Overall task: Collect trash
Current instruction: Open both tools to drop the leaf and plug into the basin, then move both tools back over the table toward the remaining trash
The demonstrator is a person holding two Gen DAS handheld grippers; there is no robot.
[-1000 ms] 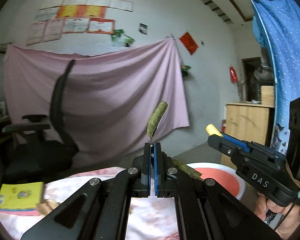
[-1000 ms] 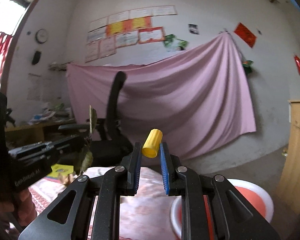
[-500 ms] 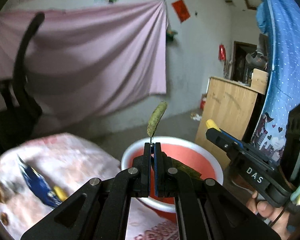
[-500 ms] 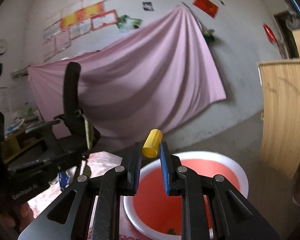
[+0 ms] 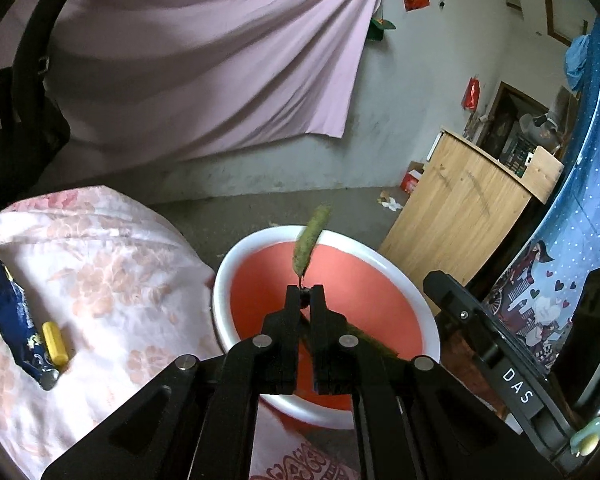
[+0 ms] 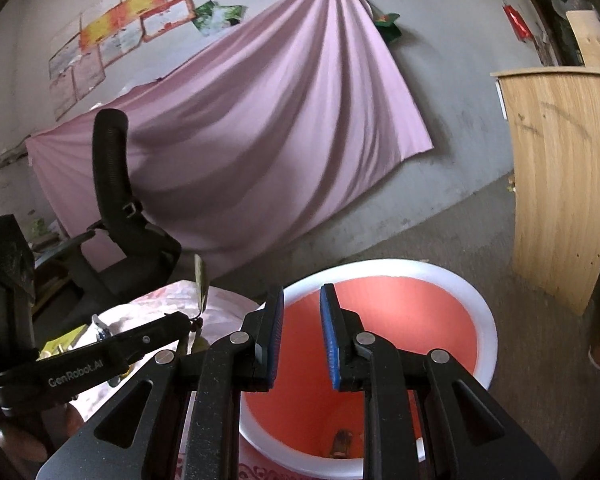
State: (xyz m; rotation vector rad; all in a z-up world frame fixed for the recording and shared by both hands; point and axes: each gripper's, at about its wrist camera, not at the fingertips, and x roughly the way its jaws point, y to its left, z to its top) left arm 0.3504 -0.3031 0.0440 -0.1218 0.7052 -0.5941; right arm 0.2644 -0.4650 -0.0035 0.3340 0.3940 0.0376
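Now the right gripper [image 6: 300, 300] gapes, yellow cap gone, over the basin [image 6: 488, 320]

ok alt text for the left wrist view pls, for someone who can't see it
The left gripper pinches the stem of a green leaf above a red basin with a white rim. To its left, a floral cloth holds a dark blue wrapper and a yellow cap.
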